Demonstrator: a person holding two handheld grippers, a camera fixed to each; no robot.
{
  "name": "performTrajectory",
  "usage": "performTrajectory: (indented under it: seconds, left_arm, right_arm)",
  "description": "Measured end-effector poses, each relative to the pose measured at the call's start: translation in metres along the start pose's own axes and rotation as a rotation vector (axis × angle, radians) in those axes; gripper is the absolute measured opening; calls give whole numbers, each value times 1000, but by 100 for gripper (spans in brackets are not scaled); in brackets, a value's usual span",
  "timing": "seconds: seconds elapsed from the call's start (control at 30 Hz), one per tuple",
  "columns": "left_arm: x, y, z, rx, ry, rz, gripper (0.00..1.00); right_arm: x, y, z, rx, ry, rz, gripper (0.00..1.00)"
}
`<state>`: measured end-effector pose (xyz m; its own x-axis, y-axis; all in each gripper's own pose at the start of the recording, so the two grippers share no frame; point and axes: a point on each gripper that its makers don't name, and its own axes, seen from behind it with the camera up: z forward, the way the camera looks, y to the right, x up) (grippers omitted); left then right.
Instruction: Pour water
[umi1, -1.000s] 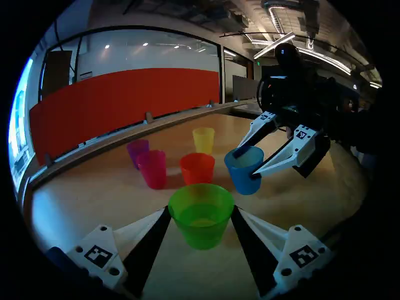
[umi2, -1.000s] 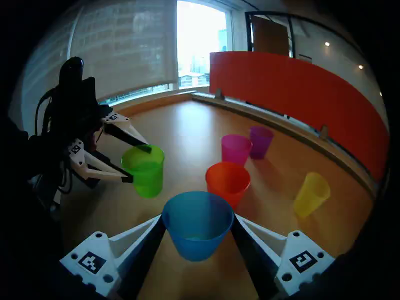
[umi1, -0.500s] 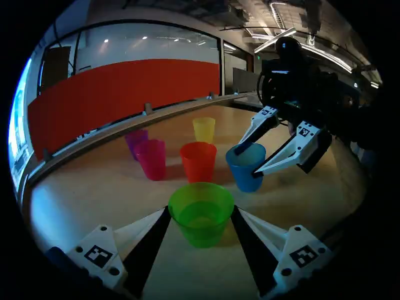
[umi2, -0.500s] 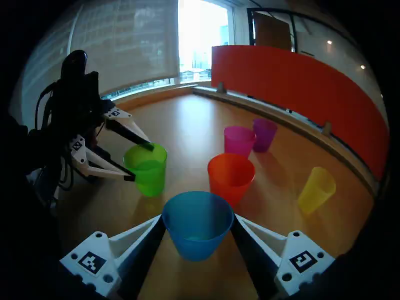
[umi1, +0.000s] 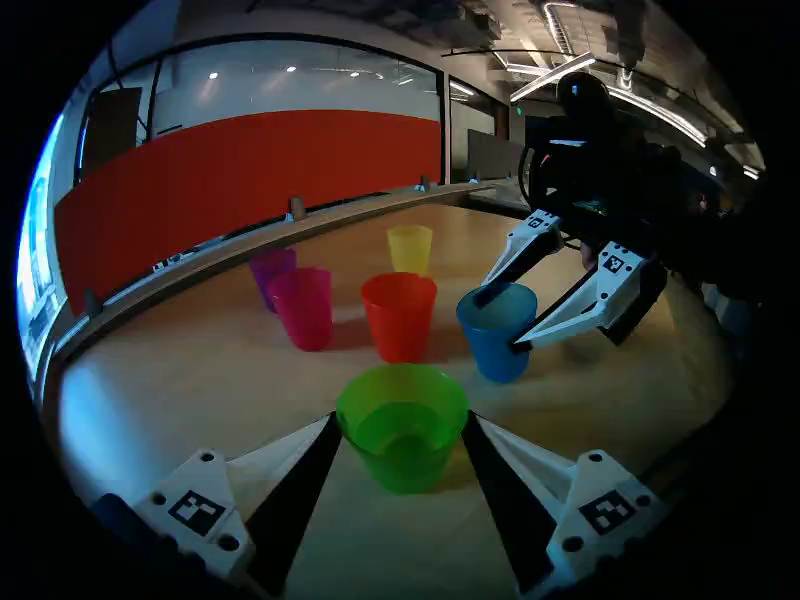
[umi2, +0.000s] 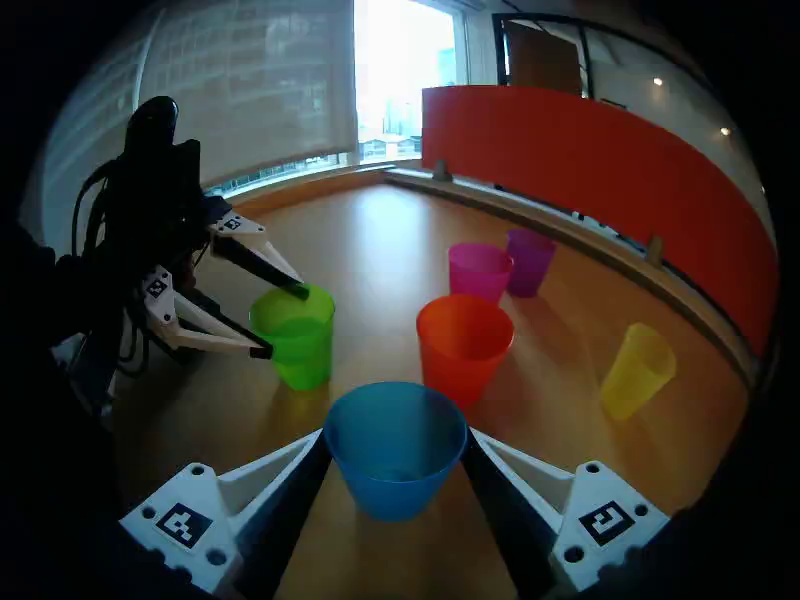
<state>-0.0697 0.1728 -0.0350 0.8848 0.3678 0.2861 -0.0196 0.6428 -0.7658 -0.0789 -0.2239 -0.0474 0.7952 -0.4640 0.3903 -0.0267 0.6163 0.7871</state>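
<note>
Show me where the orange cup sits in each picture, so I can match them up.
Left gripper view: the orange cup is at centre, just beyond the green cup and left of the blue cup.
Right gripper view: the orange cup is just right of centre, beyond the blue cup.
Shared landmark: the pink cup next to it.

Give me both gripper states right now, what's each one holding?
Left gripper: closed on the green cup.
Right gripper: closed on the blue cup.
</note>
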Motion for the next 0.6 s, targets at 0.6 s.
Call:
performTrajectory:
  seconds: [0.6]
  left_arm:
    - [-5,2,-6,4,-9,7,87]
  right_arm:
    - [-8,-4,-6,-12,-7,-9,93]
